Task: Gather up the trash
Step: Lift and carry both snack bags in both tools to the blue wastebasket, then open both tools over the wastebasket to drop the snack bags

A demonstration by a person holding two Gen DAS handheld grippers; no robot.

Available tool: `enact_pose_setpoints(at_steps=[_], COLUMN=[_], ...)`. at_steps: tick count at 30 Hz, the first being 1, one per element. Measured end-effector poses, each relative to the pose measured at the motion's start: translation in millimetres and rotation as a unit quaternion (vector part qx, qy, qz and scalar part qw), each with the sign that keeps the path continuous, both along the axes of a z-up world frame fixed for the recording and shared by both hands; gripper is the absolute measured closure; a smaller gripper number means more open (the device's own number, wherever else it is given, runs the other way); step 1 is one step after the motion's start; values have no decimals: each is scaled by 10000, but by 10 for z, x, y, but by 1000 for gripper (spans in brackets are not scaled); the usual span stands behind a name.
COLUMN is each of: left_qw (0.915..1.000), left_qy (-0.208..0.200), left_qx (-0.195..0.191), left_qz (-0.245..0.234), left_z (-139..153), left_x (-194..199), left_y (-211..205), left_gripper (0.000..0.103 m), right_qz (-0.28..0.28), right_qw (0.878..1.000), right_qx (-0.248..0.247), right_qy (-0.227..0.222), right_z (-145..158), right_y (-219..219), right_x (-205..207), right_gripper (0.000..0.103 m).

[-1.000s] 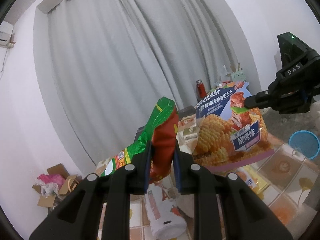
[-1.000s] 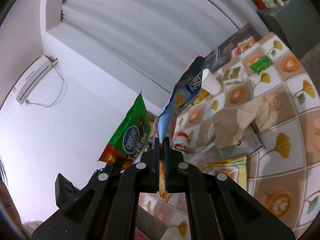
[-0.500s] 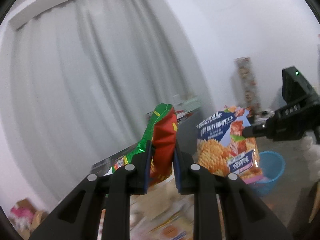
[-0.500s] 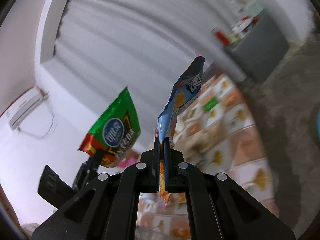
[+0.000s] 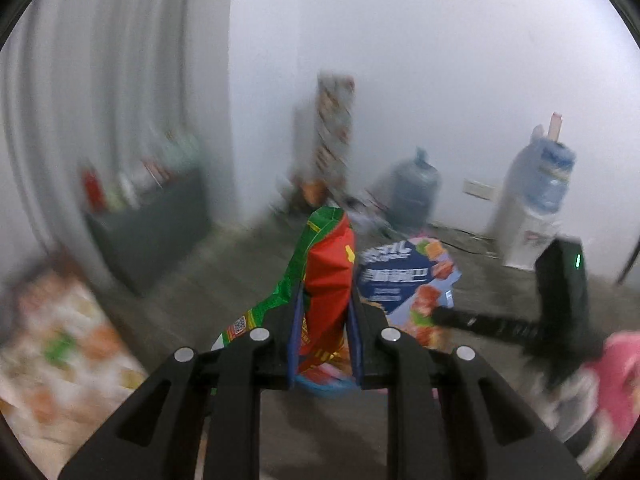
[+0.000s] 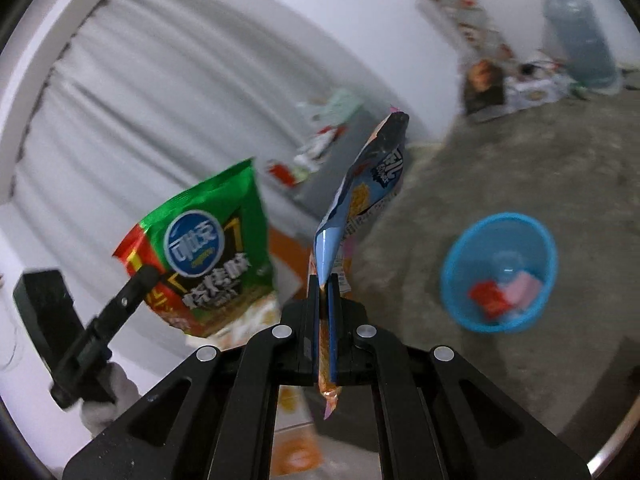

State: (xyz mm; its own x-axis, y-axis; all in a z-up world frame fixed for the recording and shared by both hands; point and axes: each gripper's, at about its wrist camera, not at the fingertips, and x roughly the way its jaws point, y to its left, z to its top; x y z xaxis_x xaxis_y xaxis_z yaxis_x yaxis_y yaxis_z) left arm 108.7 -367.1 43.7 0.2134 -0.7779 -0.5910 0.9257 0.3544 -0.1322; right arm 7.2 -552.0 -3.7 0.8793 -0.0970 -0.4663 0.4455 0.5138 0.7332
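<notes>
Snack bags in both hand-held grippers.

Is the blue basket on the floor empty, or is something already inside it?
Not empty. The blue basket holds a few pieces of trash at its bottom: something red and something pink.

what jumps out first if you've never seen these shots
Two snack bags held aloft: the left hand-held gripper clamps a green and red bag, the right hand-held gripper pinches a blue chip bag edge-on. Below right on the grey floor sits a blue bin with scraps already inside.
</notes>
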Motion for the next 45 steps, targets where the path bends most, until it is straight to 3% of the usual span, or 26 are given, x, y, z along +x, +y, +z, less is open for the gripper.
enact_pose_setpoints(at_steps=[3,7,13,21,23,24,26,27,31,35,45], left_qw=[9920,9647,9375,9249,9232,9225,9208,9195,9203,9321,9544], left_qy=[1223,2515,3256,3470,3497,3475,3399,3350,3394,3157,2708], left_qx=[294,769,1212,1460,1481,1555,1728,1795,1638,1473,1027], left_qz=[-126,109,206,525,584,638,827,1001,1052,992,723], left_z=[-368,-1039,-1692,-2272,-2386,-2459,-2570,-2625,-2559,-2310,-1338], left_x=[262,640,743,1161,1227,1245,1273,1299,1348,1381,1264], left_y=[-579,-1136,-1750,-2280,-2339,-2382,-2402,-2380,-2233,-2146,-1476], left_gripper=[84,84,84,83,81,71,48,48,48,48,48], right_qz=[-246,-409,-544,-627,-711,-765,-739,-750,-842,-877,-1082], right_qw=[9991,9960,9874,9778,9742,9715,9677,9631,9605,9620,9694], right_qx=[64,194,417,378,261,225,277,342,660,642,650], right_qy=[327,772,1429,1961,2128,2230,2393,2562,2567,2505,2104], right_z=[-239,-580,-1060,-1448,-1560,-1649,-1822,-1948,-2059,-1972,-1568], right_y=[-126,-324,-590,-848,-880,-904,-919,-926,-860,-746,-463], right_x=[46,167,291,537,603,628,682,681,500,320,-1], right_gripper=[101,101,101,101,96,93,61,59,59,59,55])
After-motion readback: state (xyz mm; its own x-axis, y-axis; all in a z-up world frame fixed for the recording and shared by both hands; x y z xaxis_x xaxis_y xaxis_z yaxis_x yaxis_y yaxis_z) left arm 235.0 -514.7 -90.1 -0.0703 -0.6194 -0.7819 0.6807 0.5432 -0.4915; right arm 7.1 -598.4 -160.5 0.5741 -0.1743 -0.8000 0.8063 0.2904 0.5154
